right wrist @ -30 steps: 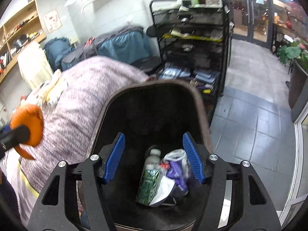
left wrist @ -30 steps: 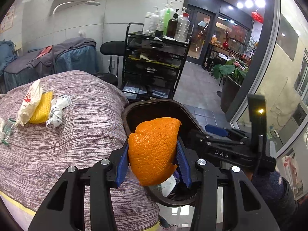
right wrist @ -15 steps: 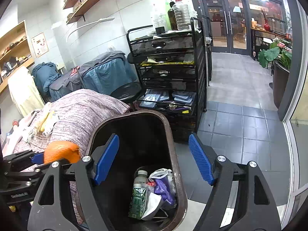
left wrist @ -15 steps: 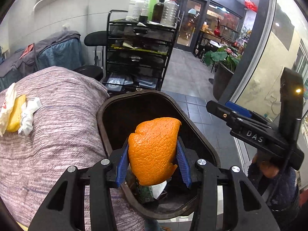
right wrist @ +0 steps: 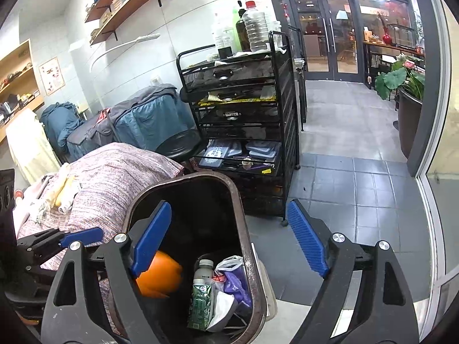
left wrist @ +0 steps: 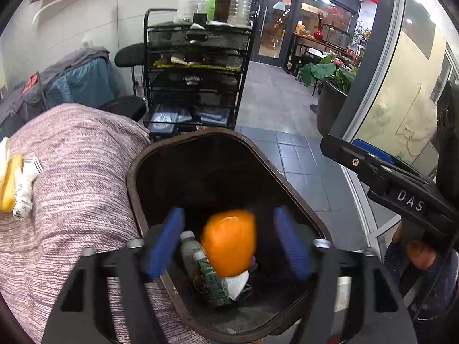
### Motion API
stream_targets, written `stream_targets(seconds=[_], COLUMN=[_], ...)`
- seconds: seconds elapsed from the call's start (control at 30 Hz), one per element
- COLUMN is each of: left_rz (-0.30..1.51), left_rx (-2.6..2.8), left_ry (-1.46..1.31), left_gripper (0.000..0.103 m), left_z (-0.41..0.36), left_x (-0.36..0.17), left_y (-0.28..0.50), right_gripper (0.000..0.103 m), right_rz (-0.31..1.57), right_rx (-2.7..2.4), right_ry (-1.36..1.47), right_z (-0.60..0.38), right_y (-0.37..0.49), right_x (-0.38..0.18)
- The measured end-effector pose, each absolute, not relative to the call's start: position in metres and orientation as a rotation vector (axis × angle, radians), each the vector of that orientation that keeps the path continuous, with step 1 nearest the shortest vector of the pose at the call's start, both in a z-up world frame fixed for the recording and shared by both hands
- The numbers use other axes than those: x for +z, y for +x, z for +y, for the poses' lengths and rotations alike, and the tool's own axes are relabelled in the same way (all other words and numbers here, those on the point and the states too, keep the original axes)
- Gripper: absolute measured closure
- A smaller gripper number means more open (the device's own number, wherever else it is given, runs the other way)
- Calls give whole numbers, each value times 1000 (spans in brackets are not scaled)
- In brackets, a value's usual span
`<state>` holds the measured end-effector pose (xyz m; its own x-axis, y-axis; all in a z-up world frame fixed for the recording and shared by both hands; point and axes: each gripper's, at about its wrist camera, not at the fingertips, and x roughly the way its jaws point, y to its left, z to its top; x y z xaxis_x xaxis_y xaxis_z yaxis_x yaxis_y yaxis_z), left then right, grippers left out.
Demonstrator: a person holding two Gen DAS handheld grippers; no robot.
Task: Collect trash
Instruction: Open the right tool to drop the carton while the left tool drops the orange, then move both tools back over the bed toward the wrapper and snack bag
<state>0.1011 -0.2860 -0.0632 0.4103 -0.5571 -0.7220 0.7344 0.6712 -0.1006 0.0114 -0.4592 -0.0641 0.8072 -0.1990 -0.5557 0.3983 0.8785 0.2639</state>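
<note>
My left gripper is just opening, jaws clear of the peel dropping into the bin, my right gripper is opening empty, and 3 scraps are waiting on the bed.

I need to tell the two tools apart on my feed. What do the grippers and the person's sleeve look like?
Both match: the left gripper and the right gripper have black plastic frames with silver screws and ribbed blue pads on the jaws. In the left wrist view, the right gripper's body carries white "DAS" lettering. The sleeve below it is dark blue and fuzzy.
</note>
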Motion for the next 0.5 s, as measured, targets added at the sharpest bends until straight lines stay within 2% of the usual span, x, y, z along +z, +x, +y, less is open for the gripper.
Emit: stream_targets(seconds=[0.13,0.5], left_rz=[769,657], left_rx=[-812,-760], left_ry=[252,235], left_gripper=[19,11], left_z=[-282,-258], left_x=[-57,-30], left_y=[97,87], right_gripper=[19,19], right_rz=[533,507], right_rx=[-326,-267], right_ry=[386,391], right_z=[-460,-450], right_y=[11,20], right_x=[-63,-56])
